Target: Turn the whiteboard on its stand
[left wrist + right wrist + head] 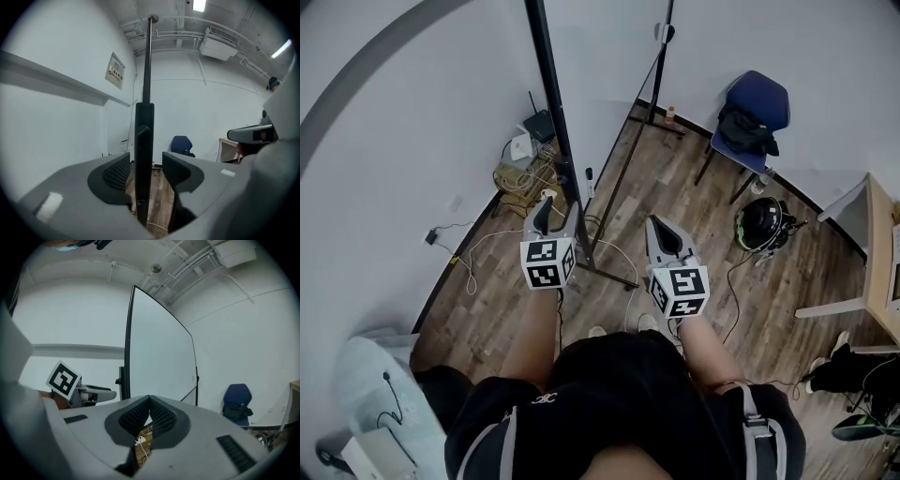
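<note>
Head view: the left gripper (546, 204) brackets the black metal stand upright (555, 122); the right gripper (662, 232) hangs beside it.

Left gripper view: jaws apart, with the upright between them.

Right gripper view: jaws pinched together on nothing. The large white, black-framed whiteboard (159, 352) stands ahead.

Probably best to clamp squarely, then swing slowly.

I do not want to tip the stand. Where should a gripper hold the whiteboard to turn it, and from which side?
Best take the black upright edge bar of the whiteboard, coming from the near side as the left gripper does, one jaw on each side. The bar is narrow and vertical, so it fits between open jaws; the wide flat face gives nothing to pinch.
</note>
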A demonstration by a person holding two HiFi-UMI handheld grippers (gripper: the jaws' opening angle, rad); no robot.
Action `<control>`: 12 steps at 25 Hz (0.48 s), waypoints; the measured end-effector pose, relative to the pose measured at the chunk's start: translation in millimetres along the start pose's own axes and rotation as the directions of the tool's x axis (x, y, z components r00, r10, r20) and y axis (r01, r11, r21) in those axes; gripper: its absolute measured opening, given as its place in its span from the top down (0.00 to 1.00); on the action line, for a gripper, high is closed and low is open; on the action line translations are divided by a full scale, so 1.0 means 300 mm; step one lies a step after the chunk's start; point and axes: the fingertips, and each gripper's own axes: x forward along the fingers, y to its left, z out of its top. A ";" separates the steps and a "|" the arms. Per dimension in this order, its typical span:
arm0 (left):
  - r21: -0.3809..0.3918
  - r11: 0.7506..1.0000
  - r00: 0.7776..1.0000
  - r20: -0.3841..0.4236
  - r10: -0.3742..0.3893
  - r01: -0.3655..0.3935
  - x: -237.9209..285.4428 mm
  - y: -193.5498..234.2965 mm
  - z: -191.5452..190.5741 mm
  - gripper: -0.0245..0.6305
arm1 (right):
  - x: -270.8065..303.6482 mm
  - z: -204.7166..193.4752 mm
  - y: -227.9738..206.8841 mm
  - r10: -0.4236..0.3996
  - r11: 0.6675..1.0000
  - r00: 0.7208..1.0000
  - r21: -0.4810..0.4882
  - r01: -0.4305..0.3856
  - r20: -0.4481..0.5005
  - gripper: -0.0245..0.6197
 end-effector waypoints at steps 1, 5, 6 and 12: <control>0.005 1.000 1.000 -0.011 0.004 -0.004 0.013 -0.002 -0.003 0.66 | 0.008 0.020 -0.003 0.015 1.000 1.000 -0.008 -0.015 0.011 0.95; -0.011 0.999 0.999 -0.025 0.034 -0.035 0.082 -0.001 -0.007 0.64 | 0.032 0.049 -0.046 0.058 0.998 0.998 -0.009 -0.057 0.029 0.95; -0.023 0.999 0.999 -0.026 0.041 -0.041 0.095 -0.001 -0.007 0.64 | 0.033 0.046 -0.057 0.068 0.998 0.997 -0.006 -0.068 0.025 0.95; -0.020 0.990 0.988 -0.068 0.139 -0.141 0.160 0.038 -0.023 0.64 | 0.029 0.045 -0.148 0.076 0.997 0.997 0.002 -0.077 0.025 0.95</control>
